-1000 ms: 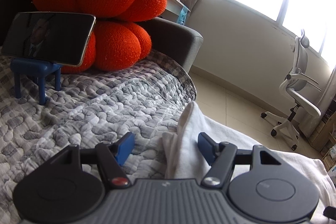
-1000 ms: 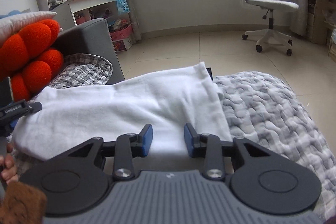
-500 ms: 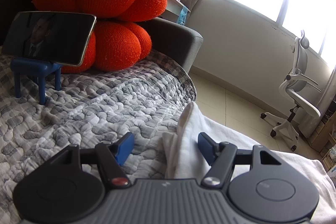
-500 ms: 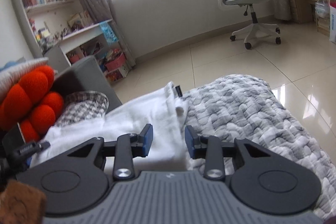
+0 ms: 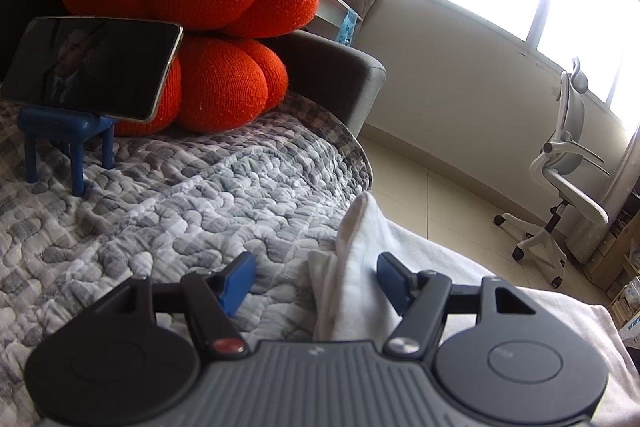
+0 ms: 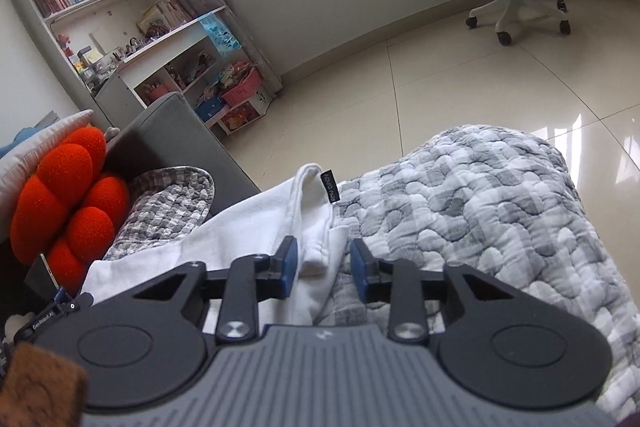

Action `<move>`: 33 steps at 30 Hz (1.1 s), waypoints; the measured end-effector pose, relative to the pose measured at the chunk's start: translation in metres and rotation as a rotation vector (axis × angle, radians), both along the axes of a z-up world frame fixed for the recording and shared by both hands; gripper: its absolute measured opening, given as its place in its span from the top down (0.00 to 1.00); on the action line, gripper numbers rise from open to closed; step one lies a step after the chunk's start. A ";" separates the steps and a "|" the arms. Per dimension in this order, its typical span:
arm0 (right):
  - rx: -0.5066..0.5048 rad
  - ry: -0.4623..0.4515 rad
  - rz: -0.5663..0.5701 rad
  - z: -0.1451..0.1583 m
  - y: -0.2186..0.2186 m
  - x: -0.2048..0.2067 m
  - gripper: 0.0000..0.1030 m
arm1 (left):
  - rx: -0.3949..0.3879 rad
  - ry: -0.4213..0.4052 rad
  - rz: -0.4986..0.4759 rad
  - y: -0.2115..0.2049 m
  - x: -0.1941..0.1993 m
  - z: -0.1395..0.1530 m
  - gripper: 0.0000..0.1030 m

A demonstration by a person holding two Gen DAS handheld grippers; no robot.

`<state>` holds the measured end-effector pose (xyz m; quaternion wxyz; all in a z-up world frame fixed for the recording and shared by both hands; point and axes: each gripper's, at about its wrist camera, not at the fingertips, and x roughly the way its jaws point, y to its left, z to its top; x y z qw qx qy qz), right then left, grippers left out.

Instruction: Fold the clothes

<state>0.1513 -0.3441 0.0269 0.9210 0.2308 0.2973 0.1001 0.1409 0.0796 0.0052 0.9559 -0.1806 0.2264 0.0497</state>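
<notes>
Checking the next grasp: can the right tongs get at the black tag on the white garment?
Probably yes. The tag sticks up from the garment's bunched edge just ahead of the right tongs, with nothing over it.

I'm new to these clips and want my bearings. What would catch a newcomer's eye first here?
Probably the bright orange knotted cushion against the grey sofa arm, with a phone propped on a small blue stand in front of it. Next, the white garment bunched on the grey quilt, a fold rising between the blue pads of each claw. A white office chair stands by the window.
</notes>
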 end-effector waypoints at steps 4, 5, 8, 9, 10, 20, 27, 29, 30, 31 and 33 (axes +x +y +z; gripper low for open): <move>-0.025 -0.045 0.010 0.007 0.001 -0.013 0.92 | -0.001 0.002 0.000 0.000 0.000 0.000 0.34; -0.026 -0.047 0.014 0.007 0.001 -0.014 0.92 | -0.001 0.001 0.001 0.000 0.000 0.000 0.34; -0.001 -0.072 0.020 0.014 -0.002 -0.022 0.92 | -0.004 0.001 0.000 0.001 0.000 0.000 0.34; 0.029 -0.094 0.022 0.019 -0.005 -0.027 0.92 | -0.006 0.001 0.000 0.001 0.000 0.000 0.34; 0.053 -0.117 0.023 0.024 -0.007 -0.033 0.92 | -0.008 0.001 0.000 0.001 0.000 0.000 0.34; 0.029 -0.057 0.038 0.007 -0.005 -0.039 0.92 | -0.028 -0.003 0.000 0.003 0.000 -0.001 0.34; -0.009 -0.054 0.036 0.016 0.000 -0.042 0.92 | -0.040 -0.008 0.000 0.005 0.000 -0.001 0.34; -0.017 -0.047 0.031 0.015 0.001 -0.039 0.92 | -0.042 -0.008 0.000 0.006 0.000 -0.001 0.34; -0.010 -0.075 0.038 0.020 0.002 -0.042 0.92 | -0.044 -0.009 0.000 0.006 0.000 -0.001 0.34; 0.004 -0.121 0.051 0.029 0.003 -0.049 0.92 | -0.046 -0.009 0.000 0.006 0.000 -0.001 0.34; -0.013 -0.159 0.056 0.038 0.006 -0.057 0.92 | -0.051 -0.011 0.000 0.007 0.000 -0.002 0.34</move>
